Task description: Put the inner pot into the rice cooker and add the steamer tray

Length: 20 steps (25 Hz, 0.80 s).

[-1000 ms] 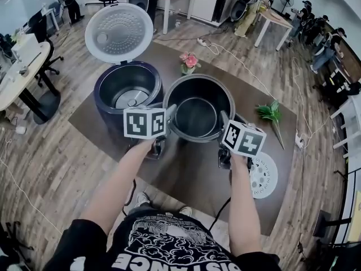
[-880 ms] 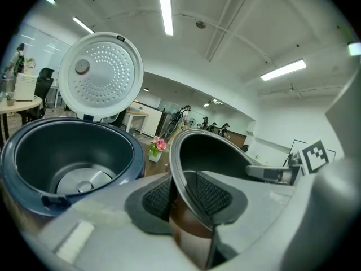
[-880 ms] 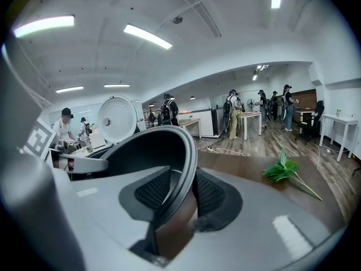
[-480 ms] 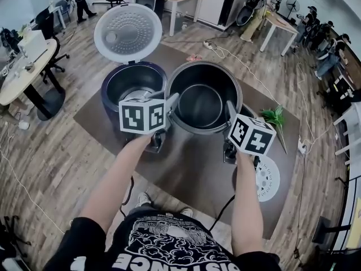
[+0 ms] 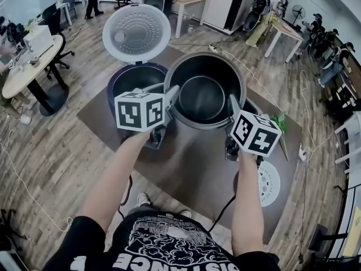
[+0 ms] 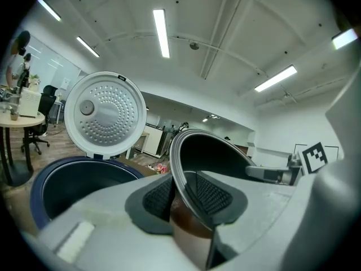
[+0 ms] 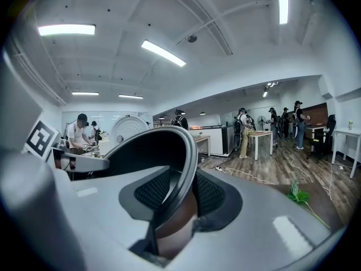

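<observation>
The dark inner pot (image 5: 204, 97) hangs in the air above the brown table, held by its rim from both sides. My left gripper (image 5: 171, 96) is shut on the pot's left rim (image 6: 179, 176). On the opposite side my right gripper (image 5: 232, 107) is shut on the right rim (image 7: 183, 185). The dark blue rice cooker (image 5: 125, 79) stands just left of the pot, its white lid (image 5: 136, 33) up and its well empty. The white perforated steamer tray (image 5: 269, 183) lies flat on the table at the right, partly hidden by my right arm.
A green leafy sprig (image 5: 277, 121) lies at the table's right edge beside the right gripper's marker cube. A round white table (image 5: 25, 66) stands on the wooden floor at the left. People and desks fill the back of the room.
Both grippers have lifted the inner pot up off the table; it now looks larger and nearer to the cooker's opening. The pink flowers behind it are now hidden.
</observation>
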Available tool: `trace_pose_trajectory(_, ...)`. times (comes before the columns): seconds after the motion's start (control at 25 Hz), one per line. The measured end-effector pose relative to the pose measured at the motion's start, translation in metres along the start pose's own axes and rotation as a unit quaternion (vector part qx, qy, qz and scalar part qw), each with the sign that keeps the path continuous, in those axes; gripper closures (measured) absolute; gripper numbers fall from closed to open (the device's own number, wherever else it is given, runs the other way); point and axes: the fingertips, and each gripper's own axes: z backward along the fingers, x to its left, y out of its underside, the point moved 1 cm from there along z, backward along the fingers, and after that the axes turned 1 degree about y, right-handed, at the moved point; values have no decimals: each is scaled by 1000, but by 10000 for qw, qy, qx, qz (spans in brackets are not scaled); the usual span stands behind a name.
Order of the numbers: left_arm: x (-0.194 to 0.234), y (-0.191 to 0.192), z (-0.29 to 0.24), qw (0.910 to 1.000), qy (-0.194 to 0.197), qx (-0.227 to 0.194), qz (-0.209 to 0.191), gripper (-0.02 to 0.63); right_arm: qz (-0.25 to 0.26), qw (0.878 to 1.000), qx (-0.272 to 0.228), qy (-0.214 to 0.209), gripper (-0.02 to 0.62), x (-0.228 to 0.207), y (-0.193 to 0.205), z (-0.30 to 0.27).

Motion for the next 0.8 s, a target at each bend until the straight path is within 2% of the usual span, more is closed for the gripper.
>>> trace_pose_trajectory(0.32,13,-27,18,9994,-146,-303,-36,480,148,9995,-196,-190,468,25,-25,-7)
trace_pose_trajectory(0.8,51,-55,59,9961,-601,-642,15,482,321,9965,-299,-710,466,81,-47,-31)
